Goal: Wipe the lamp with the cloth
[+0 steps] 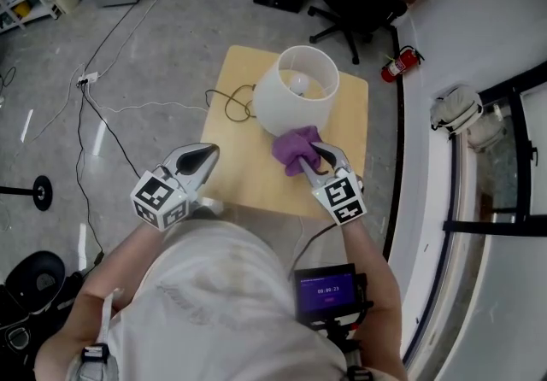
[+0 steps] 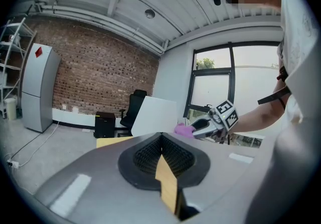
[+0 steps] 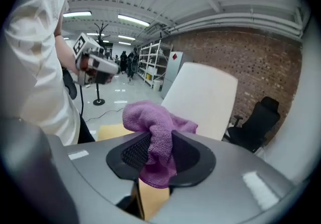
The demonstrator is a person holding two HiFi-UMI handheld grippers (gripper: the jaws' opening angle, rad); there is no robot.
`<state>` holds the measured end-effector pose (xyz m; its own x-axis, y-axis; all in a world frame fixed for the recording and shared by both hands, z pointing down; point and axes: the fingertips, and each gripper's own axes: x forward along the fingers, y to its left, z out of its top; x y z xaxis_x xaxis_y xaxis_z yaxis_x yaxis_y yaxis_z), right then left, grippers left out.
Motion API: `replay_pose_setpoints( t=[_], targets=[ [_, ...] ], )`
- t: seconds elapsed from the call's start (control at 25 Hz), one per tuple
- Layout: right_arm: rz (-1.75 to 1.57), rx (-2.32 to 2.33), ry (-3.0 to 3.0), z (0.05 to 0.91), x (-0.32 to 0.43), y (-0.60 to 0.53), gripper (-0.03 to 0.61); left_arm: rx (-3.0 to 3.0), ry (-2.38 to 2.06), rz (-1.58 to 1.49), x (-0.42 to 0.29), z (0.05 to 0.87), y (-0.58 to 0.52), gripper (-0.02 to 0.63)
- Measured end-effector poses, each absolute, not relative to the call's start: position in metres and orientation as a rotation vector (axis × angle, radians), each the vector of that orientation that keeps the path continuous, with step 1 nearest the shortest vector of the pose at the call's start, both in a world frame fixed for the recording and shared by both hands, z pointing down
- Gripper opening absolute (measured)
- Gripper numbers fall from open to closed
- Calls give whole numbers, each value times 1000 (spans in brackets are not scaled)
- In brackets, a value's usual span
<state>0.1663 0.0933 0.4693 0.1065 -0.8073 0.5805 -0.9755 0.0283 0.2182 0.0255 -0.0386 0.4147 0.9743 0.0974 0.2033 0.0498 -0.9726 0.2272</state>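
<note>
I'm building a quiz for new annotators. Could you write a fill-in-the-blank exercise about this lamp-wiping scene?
1. The right gripper is shut on a ____ cloth.
2. The lamp stands on a small wooden ____.
3. The left gripper holds ____.
Missing words: purple; table; nothing.
</note>
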Motion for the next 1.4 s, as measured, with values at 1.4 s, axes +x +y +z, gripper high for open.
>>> replay_pose_setpoints(
  t=[1.4],
  targets=[
    [533, 2327, -1628, 364, 288, 121, 129, 2894, 157, 262, 86, 415, -60, 2]
  ],
)
